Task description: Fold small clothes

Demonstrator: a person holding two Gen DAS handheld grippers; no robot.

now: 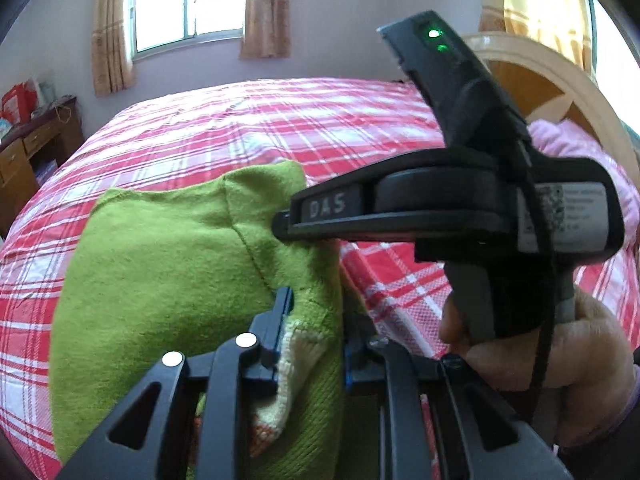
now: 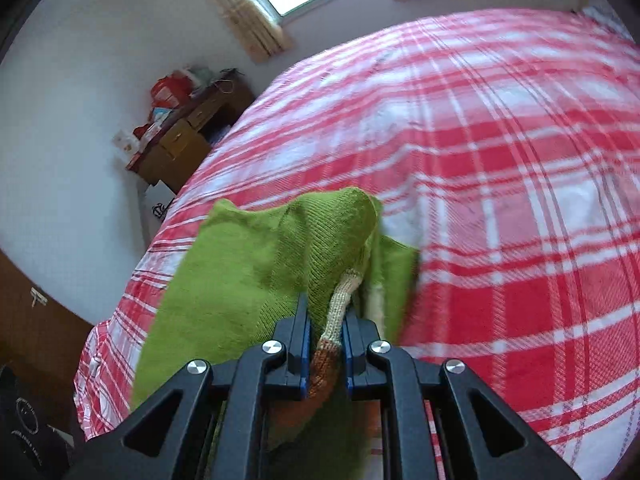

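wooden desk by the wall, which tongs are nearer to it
Left, as best the views show. The left tongs grip the green sweater on the side toward the wooden desk; the right tongs are farther toward the headboard.

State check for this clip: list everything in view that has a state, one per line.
Green knitted garment: bunched, lifted off the bedspread, held at both ends.
Left hand-held gripper: shut on the garment's edge.
Right hand-held gripper: shut on the cream-and-brown trim.
Plaid bedspread: spread flat over the bed.
Window curtains: drawn aside.
Desk drawers: closed.

Black tongs (image 2: pixel 324 344) w/ blue pads (image 2: pixel 305 344)
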